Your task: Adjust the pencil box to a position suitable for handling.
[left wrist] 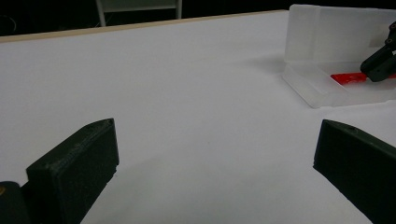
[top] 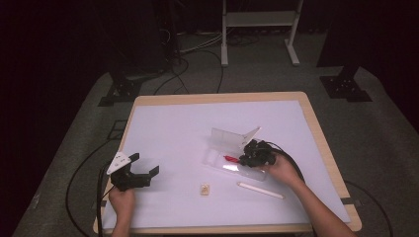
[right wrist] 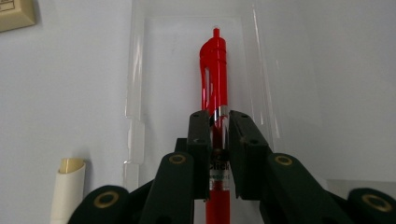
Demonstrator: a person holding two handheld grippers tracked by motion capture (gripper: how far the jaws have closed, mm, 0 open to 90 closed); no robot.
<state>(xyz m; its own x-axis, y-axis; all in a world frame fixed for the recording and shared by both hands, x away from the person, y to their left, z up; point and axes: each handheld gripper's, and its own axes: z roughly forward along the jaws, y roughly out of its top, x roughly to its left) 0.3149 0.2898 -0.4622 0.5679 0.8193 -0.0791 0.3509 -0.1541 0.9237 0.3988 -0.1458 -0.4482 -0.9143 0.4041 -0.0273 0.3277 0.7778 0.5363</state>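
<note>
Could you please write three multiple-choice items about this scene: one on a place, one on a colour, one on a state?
1. Where is the pen?
A. Over the open clear case
B. On the floor
C. Under the left claw

2. What colour is the pen?
A. Blue
B. Red
C. Green

3. How does the left claw stand?
A. Shut on the pen
B. Shut on the white stick
C. Open, holding nothing

Answers:
1. A, the right gripper view shows the pen lying over the case's tray.
2. B, its barrel is bright red.
3. C, its jaws stand wide apart over bare table, while the right claw grips the pen.
</note>
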